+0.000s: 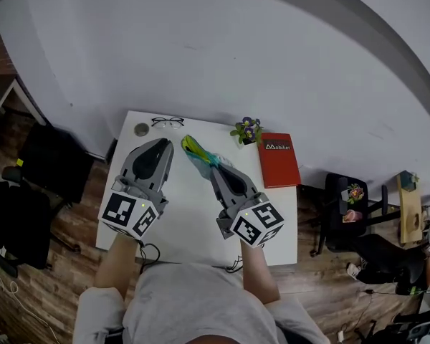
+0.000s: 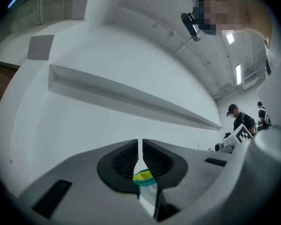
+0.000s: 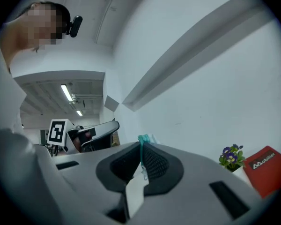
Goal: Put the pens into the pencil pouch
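Pouch, teal and yellow-green fabric (image 1: 201,156), is held up over the white table (image 1: 193,213), stretched between both grippers. Right gripper (image 1: 218,170) jaws are pressed together on its teal edge (image 3: 143,139). Left gripper (image 1: 162,144) jaws are nearly together with only a thin slit, and a yellow-teal bit of pouch (image 2: 143,176) sits low between them. Black-rimmed glasses (image 1: 168,122), a purple-flowered potted plant (image 1: 247,130) and a red book (image 1: 279,160) lie at the table's far edge.

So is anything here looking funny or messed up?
Only the pencil pouch: the right gripper pinches its teal edge, so it sits crooked over the white table instead of lying flat. Nothing looks spilled or broken.
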Motion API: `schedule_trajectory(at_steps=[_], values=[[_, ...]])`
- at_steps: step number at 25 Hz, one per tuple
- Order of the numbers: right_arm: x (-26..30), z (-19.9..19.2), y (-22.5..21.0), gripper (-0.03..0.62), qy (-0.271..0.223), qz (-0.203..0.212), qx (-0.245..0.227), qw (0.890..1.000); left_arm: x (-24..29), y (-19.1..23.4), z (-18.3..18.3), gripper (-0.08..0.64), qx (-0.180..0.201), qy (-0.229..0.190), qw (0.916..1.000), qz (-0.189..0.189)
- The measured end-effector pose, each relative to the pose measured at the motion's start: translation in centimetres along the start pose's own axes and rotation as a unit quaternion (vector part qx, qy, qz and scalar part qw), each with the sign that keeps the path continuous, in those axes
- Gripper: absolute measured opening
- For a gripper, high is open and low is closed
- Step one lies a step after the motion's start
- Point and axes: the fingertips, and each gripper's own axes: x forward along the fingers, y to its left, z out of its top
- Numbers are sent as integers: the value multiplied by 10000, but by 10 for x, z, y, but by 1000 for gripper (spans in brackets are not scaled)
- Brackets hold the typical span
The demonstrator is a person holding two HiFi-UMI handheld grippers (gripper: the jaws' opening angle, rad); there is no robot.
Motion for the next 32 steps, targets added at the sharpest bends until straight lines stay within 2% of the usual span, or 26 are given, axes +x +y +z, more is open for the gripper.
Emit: schedule_trajectory(at_steps=[8,20,32], values=[[-14,19,-15,36,-64,-802,-450,9957,-5,12,1,49,101,58,9998,139],[-47,32,-28,35,-179,-1844,-1090,9766,-7,21,0,49,119,166,9998,88],[-79,40,-27,35,-525,-2603,-1227,9563,-13,13,-4,49,169,211,9995,-178]])
